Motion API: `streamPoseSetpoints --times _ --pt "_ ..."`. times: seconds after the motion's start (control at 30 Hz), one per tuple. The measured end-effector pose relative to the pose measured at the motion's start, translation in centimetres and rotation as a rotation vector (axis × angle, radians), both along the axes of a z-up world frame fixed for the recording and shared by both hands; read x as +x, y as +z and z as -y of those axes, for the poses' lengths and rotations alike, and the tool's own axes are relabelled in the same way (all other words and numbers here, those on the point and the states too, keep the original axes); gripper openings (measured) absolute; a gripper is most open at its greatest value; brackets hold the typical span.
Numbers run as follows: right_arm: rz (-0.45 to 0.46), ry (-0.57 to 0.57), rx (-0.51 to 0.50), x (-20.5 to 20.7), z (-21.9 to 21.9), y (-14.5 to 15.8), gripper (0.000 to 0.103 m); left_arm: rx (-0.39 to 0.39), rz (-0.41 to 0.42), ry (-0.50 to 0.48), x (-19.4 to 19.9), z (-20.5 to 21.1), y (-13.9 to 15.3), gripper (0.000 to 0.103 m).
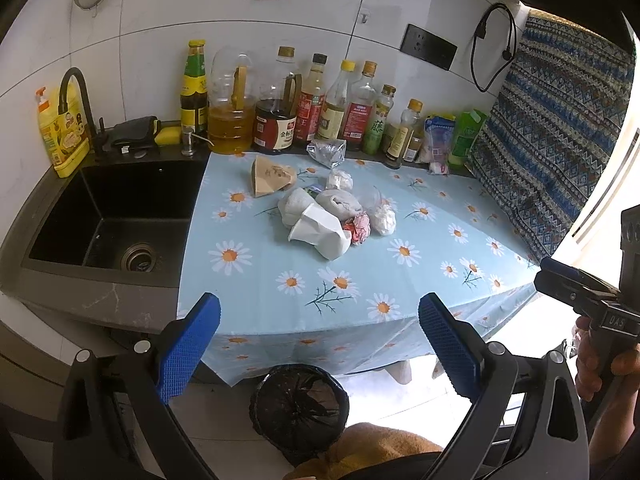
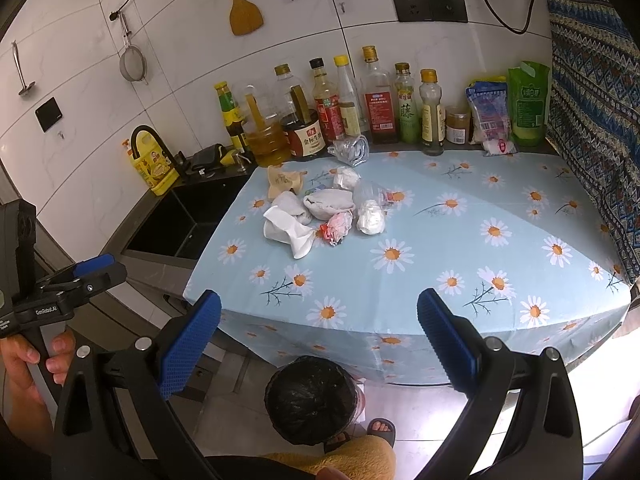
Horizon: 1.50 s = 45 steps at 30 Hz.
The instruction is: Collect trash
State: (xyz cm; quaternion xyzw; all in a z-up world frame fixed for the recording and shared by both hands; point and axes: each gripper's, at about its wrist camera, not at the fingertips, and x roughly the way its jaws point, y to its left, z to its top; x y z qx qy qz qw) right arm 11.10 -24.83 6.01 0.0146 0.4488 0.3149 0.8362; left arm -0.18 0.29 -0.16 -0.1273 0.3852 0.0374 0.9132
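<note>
The right gripper (image 1: 560, 276) shows "DAS" on its body in the left wrist view. The left gripper (image 2: 94, 266) reads "GenRoboAI" along its side in the right wrist view, with smaller print below it too tiny to make out. The soy jug (image 2: 306, 136) carries "金标生抽" on its label. The green bottle (image 2: 406, 114) shows a big "藤". Other bottle labels are too small to read.

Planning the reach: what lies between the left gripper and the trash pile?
Only bare daisy tablecloth separates the open left gripper from the trash pile, seen in the left wrist view.
</note>
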Motion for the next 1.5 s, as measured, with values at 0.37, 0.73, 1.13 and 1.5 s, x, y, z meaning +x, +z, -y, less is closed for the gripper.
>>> streamPoseSetpoints --times 0.37,0.73,1.13,1.5 --pt "0.005 -0.002 -0.009 -0.6 0.1 0.1 0.097 -0.029 0.004 -0.005 -0.2 -0.1 0.0 0.096" --pt "0.000 0.001 -0.014 -0.6 0.2 0.2 0.097 -0.037 -0.001 -0.010 -0.1 -0.2 -0.3 0.096" --pt "-0.009 -0.007 -0.022 -0.2 -0.5 0.1 0.097 -0.051 -0.013 -0.014 0.1 -0.3 -0.8 0.096" --pt "-0.010 0.004 -0.027 -0.4 -1.3 -0.1 0.097 -0.048 -0.007 -0.015 -0.3 -1.0 -0.6 0.096"
